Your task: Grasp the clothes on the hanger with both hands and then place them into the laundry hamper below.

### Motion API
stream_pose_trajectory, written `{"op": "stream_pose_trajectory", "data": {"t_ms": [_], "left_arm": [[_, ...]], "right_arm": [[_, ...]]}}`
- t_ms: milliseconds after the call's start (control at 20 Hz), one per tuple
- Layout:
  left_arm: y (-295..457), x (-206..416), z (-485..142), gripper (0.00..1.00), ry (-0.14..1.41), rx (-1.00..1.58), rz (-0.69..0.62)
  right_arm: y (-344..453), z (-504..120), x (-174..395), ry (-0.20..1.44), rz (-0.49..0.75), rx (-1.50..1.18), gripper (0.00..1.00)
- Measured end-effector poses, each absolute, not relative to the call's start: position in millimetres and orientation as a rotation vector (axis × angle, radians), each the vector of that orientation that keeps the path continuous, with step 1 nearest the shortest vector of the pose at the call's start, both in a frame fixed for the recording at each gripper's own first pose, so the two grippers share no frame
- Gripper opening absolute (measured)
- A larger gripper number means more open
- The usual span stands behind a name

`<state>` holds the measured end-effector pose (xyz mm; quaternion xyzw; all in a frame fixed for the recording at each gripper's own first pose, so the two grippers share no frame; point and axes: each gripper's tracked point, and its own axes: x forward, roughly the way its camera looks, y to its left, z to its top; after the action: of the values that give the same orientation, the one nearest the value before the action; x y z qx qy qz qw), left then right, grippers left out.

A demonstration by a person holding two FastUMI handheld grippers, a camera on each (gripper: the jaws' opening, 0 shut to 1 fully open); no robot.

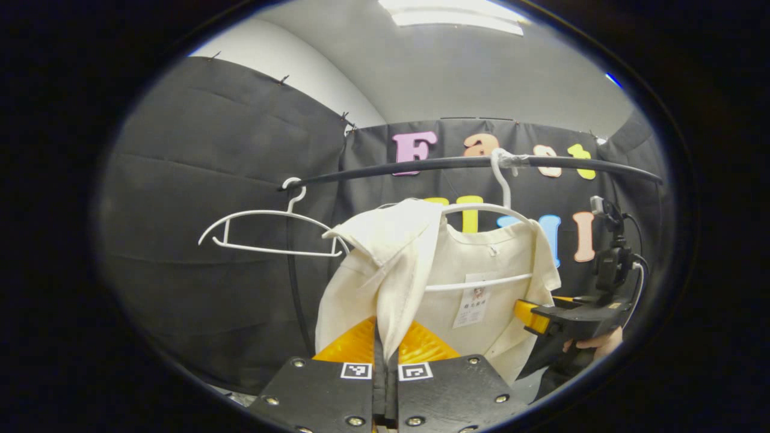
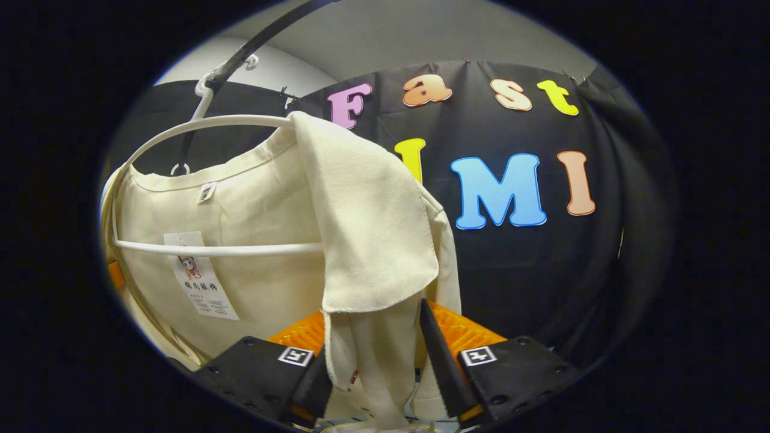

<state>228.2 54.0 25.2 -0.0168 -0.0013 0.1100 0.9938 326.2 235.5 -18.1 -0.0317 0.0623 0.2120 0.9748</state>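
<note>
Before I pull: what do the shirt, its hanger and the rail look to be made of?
Shirt: matte cream woven cloth, folds softly. Hanger: smooth white, probably plastic or coated wire. Rail: thin dark bar, likely metal, slight sheen.

Recording booth, black cloth wall (image 1: 210, 180) pinned up, clothes rail (image 1: 421, 165), ceiling light panel (image 1: 451, 15)
</note>
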Motion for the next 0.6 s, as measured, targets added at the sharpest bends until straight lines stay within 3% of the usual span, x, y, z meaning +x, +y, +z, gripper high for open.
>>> {"op": "stream_pose_trajectory", "data": {"t_ms": [150,250,600], "left_arm": [[56,228,27,0.01,-0.008,-0.033,0.219],[57,228,27,0.01,-0.008,-0.033,0.220],[71,223,35,0.01,0.002,-0.055,0.217]], "right_arm": [[227,-11,328,0.098,0.421,-0.082,0.20],[230,-11,323,0.104,0.456,-0.057,0.04],[205,12,331,0.039,0.377,-0.057,0.04]]}}
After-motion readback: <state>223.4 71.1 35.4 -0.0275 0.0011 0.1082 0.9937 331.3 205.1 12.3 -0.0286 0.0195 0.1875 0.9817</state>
